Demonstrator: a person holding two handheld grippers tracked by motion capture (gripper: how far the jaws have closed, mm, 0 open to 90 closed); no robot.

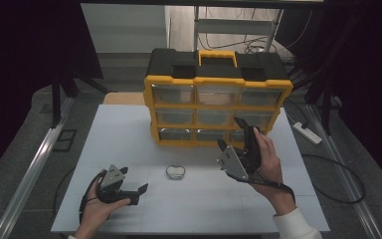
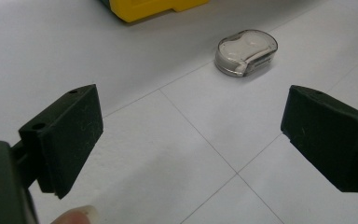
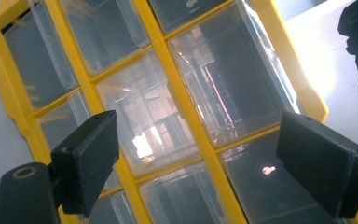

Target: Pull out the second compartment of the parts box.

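I hold my right gripper (image 1: pixel 238 144) spread wide before the yellow organizer (image 1: pixel 218 97), lined up on a lower drawer (image 3: pixel 256 74) to pull it; my left gripper (image 1: pixel 129 186) waits unclenched near the small clear case (image 2: pixel 246 52) on the table (image 1: pixel 129 134), ready to fetch it

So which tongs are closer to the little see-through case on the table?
Left. The left tongs sit open just to the near-left of the small clear case, pointing at it. The right tongs are up by the yellow drawer box, farther away.
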